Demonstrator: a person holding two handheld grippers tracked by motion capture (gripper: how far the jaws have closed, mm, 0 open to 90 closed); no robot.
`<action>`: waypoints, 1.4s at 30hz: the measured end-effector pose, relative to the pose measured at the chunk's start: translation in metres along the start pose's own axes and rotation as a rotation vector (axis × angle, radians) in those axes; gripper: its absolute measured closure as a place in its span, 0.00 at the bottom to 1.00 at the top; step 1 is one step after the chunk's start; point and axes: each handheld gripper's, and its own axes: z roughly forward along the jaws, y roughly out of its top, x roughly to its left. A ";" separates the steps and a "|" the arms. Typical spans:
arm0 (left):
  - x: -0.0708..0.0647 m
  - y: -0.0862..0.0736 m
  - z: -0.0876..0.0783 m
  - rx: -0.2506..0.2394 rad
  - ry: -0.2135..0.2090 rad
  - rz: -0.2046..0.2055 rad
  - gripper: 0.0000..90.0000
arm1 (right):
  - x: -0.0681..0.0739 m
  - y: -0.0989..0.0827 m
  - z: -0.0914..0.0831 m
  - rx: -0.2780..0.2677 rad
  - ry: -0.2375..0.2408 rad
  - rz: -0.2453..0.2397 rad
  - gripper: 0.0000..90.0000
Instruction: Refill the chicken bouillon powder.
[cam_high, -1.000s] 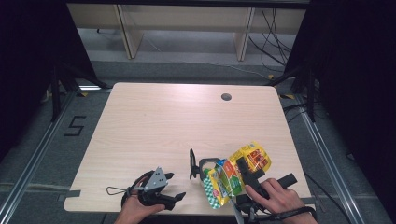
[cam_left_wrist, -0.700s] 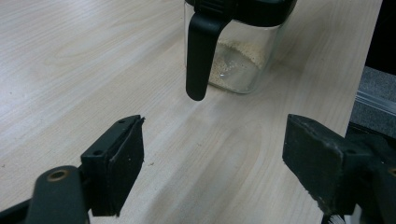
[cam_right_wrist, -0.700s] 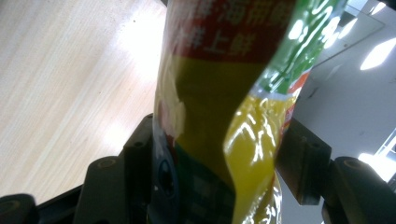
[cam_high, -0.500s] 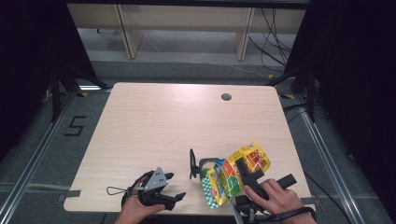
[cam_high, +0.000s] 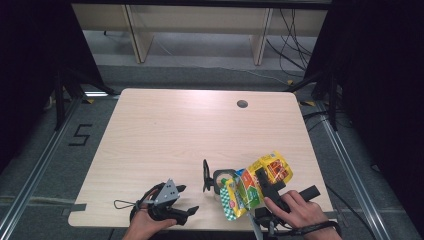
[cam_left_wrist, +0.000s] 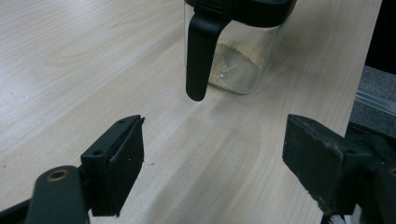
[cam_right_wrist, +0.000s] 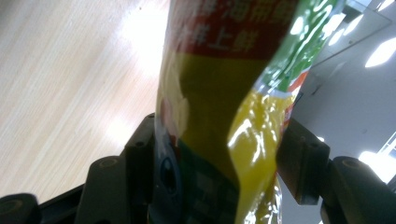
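The yellow snack bag, clamped between the jaws of the right hand-held gripper, is seen tipped very slightly further over the glass jar than in the earlier high views. The shift is so small that it can barely be told. The right hand is shown marginally nearer the bench edge.
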 end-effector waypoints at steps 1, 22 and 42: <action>0.000 0.000 0.000 0.000 0.000 -0.002 0.23 | 0.000 -0.001 -0.001 0.003 -0.001 0.003 0.46; 0.000 0.000 0.000 0.001 0.000 -0.010 0.23 | 0.002 -0.003 -0.002 0.024 0.039 0.042 0.47; -0.002 -0.001 0.001 -0.013 -0.004 -0.039 0.23 | 0.000 -0.004 -0.004 0.016 0.045 0.043 0.47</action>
